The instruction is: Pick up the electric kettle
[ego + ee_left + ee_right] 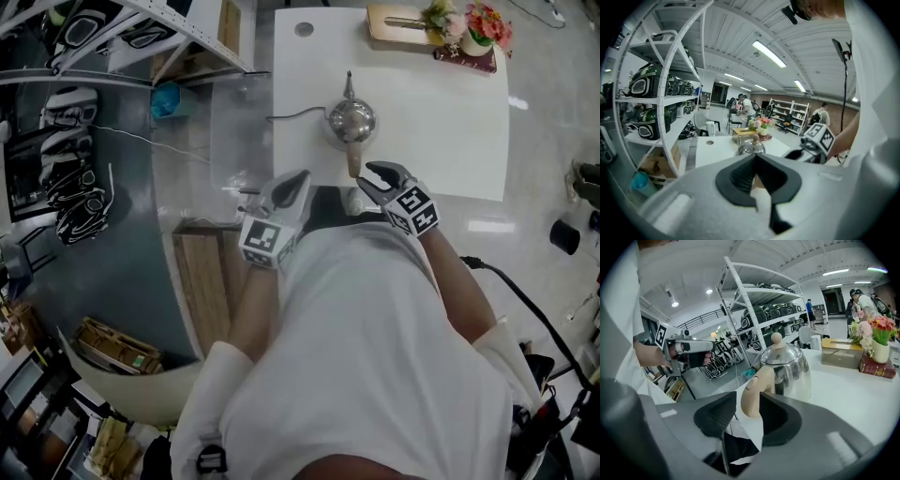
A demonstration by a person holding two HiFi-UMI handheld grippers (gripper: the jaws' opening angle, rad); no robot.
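- Left gripper (299, 178): fingers closed together on nothing, tip over the near left corner of the white tabletop (441, 141).
- Electric kettle (351, 120): steel, upright on the tabletop, left of middle and near the near edge, its beige handle (353, 161) pointing at that edge.
- Right gripper (366, 179): fingers apart with the handle between them, not clamped.
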